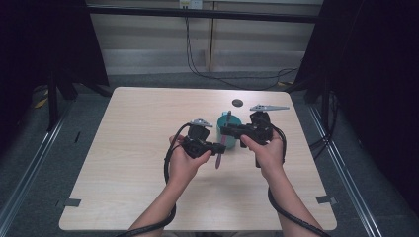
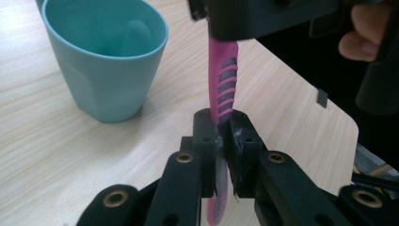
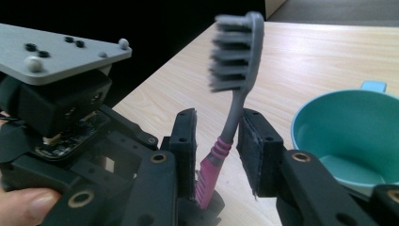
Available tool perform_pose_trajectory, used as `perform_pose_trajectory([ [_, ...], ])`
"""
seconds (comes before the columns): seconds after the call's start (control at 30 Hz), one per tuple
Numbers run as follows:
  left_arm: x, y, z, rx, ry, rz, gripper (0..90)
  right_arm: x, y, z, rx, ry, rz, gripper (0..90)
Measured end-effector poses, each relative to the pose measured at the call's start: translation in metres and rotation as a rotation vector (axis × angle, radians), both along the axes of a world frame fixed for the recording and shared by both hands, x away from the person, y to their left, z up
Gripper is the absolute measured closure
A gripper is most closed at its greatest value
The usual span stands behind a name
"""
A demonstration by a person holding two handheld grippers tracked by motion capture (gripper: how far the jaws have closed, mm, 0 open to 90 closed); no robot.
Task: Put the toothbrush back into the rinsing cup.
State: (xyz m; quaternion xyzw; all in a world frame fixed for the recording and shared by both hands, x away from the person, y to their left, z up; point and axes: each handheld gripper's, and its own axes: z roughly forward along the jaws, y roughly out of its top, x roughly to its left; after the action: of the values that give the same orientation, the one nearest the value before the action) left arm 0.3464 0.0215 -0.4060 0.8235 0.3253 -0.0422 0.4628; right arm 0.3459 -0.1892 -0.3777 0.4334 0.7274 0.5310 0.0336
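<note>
A pink-handled toothbrush (image 1: 218, 157) with a grey neck and grey bristles stands nearly upright over the table, just in front of a teal cup (image 1: 236, 120). My left gripper (image 1: 219, 148) is shut on the lower pink handle (image 2: 223, 80), with the handle's end poking out below the jaws. My right gripper (image 1: 225, 131) is open, its jaws standing either side of the brush's neck (image 3: 231, 117). The neck leans on one pad (image 3: 251, 141) and a gap shows at the other. The bristle head (image 3: 235, 56) rises above the jaws. The cup (image 2: 106, 56) (image 3: 348, 127) is upright and empty.
A small dark disc (image 1: 237, 102) lies on the wooden table (image 1: 148, 113) behind the cup. Dark frame posts stand at both far corners, and cables run on the floor beyond. The left gripper's grey plate (image 3: 61, 52) sits close beside my right jaws.
</note>
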Motion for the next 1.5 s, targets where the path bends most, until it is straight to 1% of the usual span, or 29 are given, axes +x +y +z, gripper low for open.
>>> perform_pose_trajectory([
  [0.07, 0.0, 0.0, 0.0, -0.011, -0.006, 0.003, 83.1, 0.0, 0.0, -0.002, 0.008, -0.003, 0.001, 72.6],
  [0.1, 0.0, 0.0, 0.001, -0.014, 0.0, 0.0, 83.1, 0.0, -0.001, -0.003, 0.016, 0.0, -0.002, 74.2],
  [0.17, 0.0, -0.001, 0.001, -0.01, -0.006, 0.001, 83.1, 0.001, -0.001, -0.005, 0.039, 0.003, -0.003, 77.3],
  [0.23, 0.0, -0.001, 0.0, -0.017, -0.001, 0.002, 83.0, 0.001, 0.0, -0.005, 0.049, 0.004, -0.002, 78.6],
  [0.33, 0.0, -0.002, 0.0, -0.024, -0.008, 0.008, 82.9, 0.001, 0.001, -0.004, 0.063, 0.0, 0.001, 81.2],
  [0.43, -0.001, -0.003, 0.0, -0.031, -0.009, 0.005, 82.0, 0.001, 0.004, -0.003, 0.069, 0.005, 0.006, 82.2],
  [0.5, -0.002, -0.004, 0.0, -0.033, -0.013, 0.006, 80.6, 0.001, 0.005, -0.003, 0.082, 0.01, 0.012, 82.8],
  [0.63, -0.003, -0.006, 0.002, -0.035, -0.019, 0.0, 78.5, 0.001, 0.007, -0.003, 0.081, 0.002, 0.011, 83.1],
  [0.7, -0.003, -0.006, 0.002, -0.038, -0.016, -0.005, 78.0, 0.001, 0.007, -0.003, 0.085, 0.002, 0.012, 83.2],
  [0.77, -0.002, -0.005, 0.002, -0.05, -0.013, -0.004, 76.0, 0.001, 0.006, -0.002, 0.086, 0.005, 0.011, 83.2],
  [0.8, -0.002, -0.004, 0.002, -0.051, -0.016, -0.002, 73.4, 0.001, 0.006, -0.002, 0.085, 0.005, 0.013, 83.2],
  [0.87, -0.002, -0.003, 0.001, -0.037, -0.022, 0.005, 64.3, 0.001, 0.004, -0.002, 0.086, 0.003, 0.012, 83.2],
  [0.9, -0.002, -0.003, 0.001, -0.036, -0.031, 0.012, 59.4, 0.001, 0.003, -0.002, 0.089, 0.004, 0.01, 83.2],
  [0.93, -0.002, -0.002, 0.001, -0.021, -0.046, 0.015, 55.7, 0.001, 0.002, -0.002, 0.092, 0.001, 0.007, 83.2],
  [1.0, -0.002, 0.0, 0.001, 0.001, -0.06, 0.017, 48.6, 0.001, 0.0, -0.002, 0.1, -0.001, 0.006, 83.2],
  [1.13, -0.002, 0.004, 0.0, 0.011, -0.077, 0.031, 33.6, 0.001, -0.003, 0.001, 0.096, -0.016, -0.005, 83.2],
  [1.2, -0.002, 0.009, -0.002, 0.017, -0.083, 0.039, 30.1, 0.001, -0.004, 0.003, 0.092, -0.025, -0.007, 83.2],
  [1.27, -0.003, 0.013, -0.005, 0.021, -0.076, 0.05, 25.3, 0.001, -0.007, 0.005, 0.093, -0.03, -0.011, 83.2],
  [1.33, -0.004, 0.018, -0.009, 0.036, -0.085, 0.058, 23.5, 0.001, -0.009, 0.006, 0.098, -0.038, -0.013, 83.2],
  [1.5, -0.007, 0.031, -0.023, 0.061, -0.089, 0.072, 20.0, 0.001, -0.016, 0.008, 0.102, -0.047, -0.023, 83.2],
])
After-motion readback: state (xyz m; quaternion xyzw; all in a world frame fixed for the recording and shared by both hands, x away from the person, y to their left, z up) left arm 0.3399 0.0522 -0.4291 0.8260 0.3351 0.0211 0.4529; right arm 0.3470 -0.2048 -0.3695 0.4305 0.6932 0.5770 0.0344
